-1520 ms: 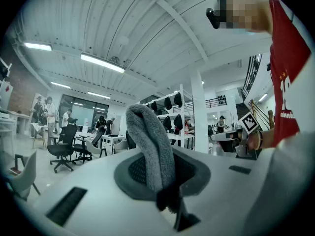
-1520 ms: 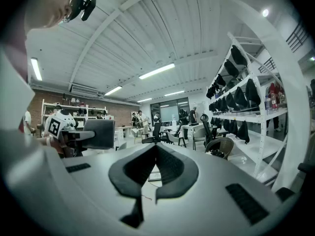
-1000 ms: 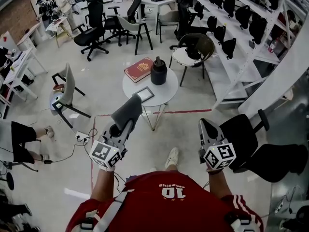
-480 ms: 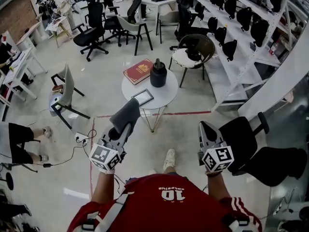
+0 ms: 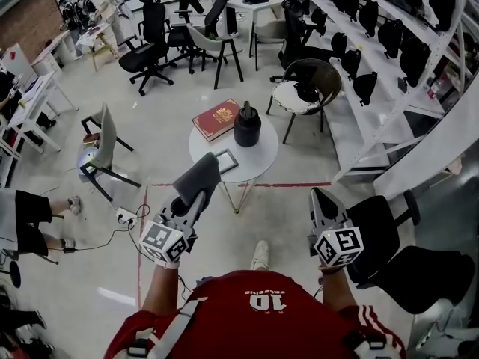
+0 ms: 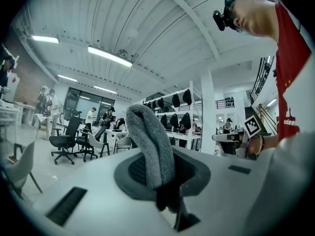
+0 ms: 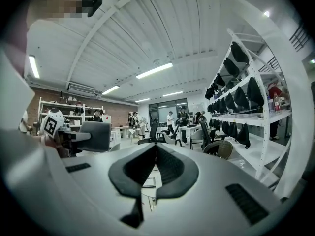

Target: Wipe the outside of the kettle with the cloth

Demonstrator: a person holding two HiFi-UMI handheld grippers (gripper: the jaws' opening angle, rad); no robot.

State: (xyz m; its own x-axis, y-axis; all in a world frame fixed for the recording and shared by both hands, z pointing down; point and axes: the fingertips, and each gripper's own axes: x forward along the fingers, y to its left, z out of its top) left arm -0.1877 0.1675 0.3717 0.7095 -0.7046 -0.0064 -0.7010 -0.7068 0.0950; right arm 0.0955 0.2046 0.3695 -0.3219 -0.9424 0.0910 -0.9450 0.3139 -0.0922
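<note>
While the person stands well back from it, the round white counter carries three things: a red book, the dark kettle just beside the book toward the far edge, and a small flat frame on the near side. The kettle is upright and untouched, with both claws well apart from it. Wiping has not begun.

Handling, judged: the kettle looks rigid, squat and matte. Its weight depends on the fill, which cannot be seen. It may skid or rock on so small a counter under sideways rubbing, so steady it by the top handle and wipe the flanks.

The cloth is grey, thick and soft, and stands up in a fold. It should conform to the curved body. The left claw is clenched on its lower end, pinched between the pads.

The right claw is closed tip to tip and holds nothing, so it is free to brace.
</note>
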